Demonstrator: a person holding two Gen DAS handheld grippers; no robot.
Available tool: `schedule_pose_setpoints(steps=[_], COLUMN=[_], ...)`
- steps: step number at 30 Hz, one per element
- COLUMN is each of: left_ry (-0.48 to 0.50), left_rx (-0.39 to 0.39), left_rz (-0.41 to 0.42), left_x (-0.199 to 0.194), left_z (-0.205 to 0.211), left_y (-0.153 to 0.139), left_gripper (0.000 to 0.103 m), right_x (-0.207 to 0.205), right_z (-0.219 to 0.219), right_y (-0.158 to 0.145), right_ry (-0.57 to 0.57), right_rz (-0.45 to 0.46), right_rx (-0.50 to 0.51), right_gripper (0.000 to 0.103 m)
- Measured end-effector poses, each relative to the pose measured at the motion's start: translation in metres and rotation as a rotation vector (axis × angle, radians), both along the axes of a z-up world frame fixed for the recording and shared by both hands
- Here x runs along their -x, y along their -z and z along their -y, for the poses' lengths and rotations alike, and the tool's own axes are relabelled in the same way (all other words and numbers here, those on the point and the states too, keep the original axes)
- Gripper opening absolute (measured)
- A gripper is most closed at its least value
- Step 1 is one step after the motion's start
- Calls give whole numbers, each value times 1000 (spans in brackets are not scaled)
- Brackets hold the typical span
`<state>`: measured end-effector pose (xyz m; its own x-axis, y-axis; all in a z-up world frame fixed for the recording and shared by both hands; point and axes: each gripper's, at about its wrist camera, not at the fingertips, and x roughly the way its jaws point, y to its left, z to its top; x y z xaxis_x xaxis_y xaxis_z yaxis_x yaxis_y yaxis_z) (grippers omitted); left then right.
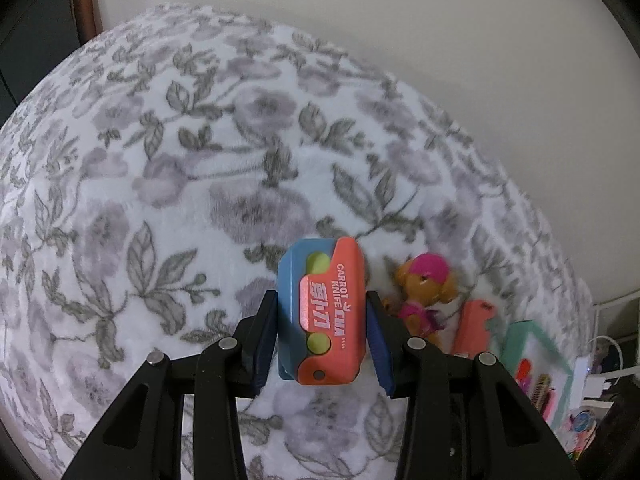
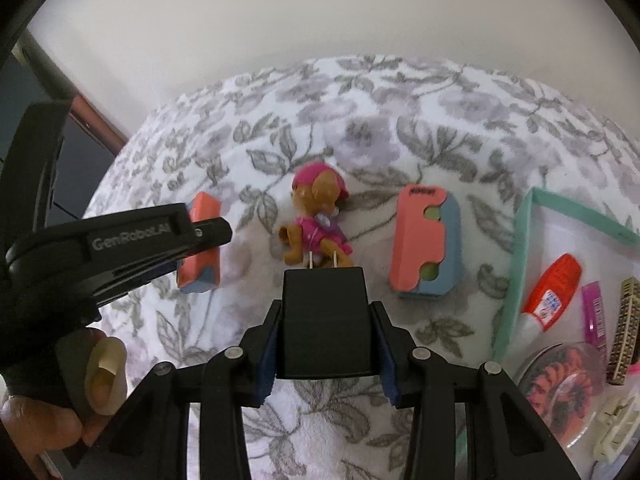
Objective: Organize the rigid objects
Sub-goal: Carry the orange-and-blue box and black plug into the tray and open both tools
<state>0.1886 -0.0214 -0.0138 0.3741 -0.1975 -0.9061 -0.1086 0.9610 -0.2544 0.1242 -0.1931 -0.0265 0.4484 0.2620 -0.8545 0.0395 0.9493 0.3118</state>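
Between the left gripper's (image 1: 322, 322) blue pads, an orange-and-blue plastic toy block printed "CARROT KNIFE" (image 1: 322, 312) is sitting clamped above the floral fleece blanket (image 1: 160, 160). Just right of it, a small brown toy dog in a pink cap (image 1: 424, 292) is lying. The right gripper (image 2: 326, 332) is gripping a black plug-in charger block (image 2: 325, 324), prongs forward toward the dog. Further right, a second orange-and-blue block (image 2: 424, 244) and a mint-rimmed tray (image 2: 520, 248) are resting; "GenRobot.AI" is showing on the left gripper's body.

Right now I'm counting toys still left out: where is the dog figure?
The dog figure lies on the floral blanket, mid-frame in the right wrist view, between two orange-and-blue carrot knife toys: one held in the left gripper, the other lying loose beside the teal-rimmed tray.
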Motion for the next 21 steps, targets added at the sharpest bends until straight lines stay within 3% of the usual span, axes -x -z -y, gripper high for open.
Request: schedule_pose_setpoints(steps=[9,21], left_ry=[49,242], left_rx=[48,68], left_rz=[113,180], left_x=[5,25], left_z=[21,93], left_y=[-47,-75], left_gripper=[44,44], right_x=[12,34], right_z=[40,110], right_y=[-45,-64], right_ry=[99,249], right_rz=[108,122], right_rx=[34,121], right_gripper=[44,44])
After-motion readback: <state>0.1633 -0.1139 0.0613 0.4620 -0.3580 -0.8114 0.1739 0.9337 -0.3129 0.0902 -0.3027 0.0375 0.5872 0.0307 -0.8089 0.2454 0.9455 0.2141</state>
